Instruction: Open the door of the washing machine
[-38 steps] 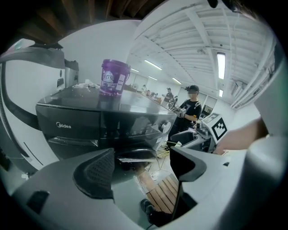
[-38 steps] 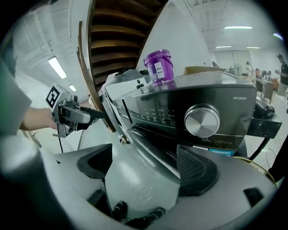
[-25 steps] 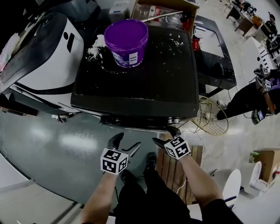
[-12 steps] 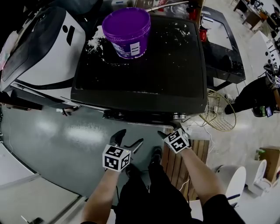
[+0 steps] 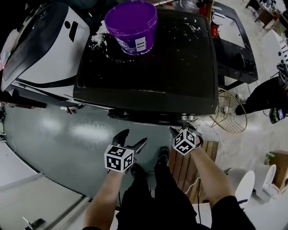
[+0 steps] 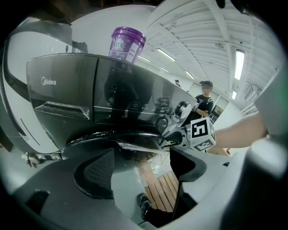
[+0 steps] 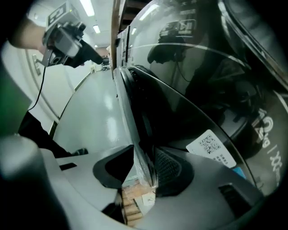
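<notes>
The place reads as a large open test hall or workshop rather than a home. A washing machine stands free on a glossy pale floor beside a white appliance, with a wooden pallet and a wire fan guard near it. Long strip lights line a high white ceiling, desks stand far off, and a person stands in the background.

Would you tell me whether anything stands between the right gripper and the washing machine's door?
Nothing visible does: the right gripper has just been closing its jaws and now clamps the door's edge.
</notes>
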### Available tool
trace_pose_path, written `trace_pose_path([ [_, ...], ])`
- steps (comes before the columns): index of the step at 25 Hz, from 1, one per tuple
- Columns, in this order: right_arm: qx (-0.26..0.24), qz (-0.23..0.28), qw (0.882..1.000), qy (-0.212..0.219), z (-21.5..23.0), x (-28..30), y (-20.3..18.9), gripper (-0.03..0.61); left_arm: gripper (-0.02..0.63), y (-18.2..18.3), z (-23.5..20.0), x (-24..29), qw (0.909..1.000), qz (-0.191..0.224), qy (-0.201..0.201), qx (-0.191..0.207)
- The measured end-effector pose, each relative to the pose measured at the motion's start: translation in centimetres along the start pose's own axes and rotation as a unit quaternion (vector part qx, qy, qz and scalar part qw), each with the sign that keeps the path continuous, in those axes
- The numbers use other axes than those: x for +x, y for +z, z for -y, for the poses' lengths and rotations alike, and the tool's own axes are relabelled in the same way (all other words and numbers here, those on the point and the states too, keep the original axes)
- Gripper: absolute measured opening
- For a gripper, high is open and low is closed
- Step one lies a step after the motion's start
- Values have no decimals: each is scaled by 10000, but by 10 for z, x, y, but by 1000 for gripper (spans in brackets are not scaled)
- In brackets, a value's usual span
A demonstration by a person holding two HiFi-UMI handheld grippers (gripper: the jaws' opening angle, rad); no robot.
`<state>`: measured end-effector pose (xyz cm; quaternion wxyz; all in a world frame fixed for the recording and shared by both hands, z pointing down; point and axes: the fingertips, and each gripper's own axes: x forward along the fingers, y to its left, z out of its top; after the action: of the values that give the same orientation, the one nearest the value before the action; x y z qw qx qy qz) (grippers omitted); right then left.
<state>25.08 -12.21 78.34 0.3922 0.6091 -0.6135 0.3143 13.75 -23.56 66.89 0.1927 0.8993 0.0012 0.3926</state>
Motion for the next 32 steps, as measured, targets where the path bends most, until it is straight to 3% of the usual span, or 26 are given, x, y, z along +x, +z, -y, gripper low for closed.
trace_pose_path([
  [11, -842, -227, 9962, 5, -1, 3, -4, 124, 407, -1, -2, -14, 9995, 83, 138, -280],
  [27, -592, -526, 9957, -472, 3, 2, -5, 107, 405, -26, -5, -41, 9990, 58, 116, -416],
  [32, -621, -593, 9959, -274, 0, 2, -8, 108, 405, -30, -2, -42, 9990, -13, 22, -446],
])
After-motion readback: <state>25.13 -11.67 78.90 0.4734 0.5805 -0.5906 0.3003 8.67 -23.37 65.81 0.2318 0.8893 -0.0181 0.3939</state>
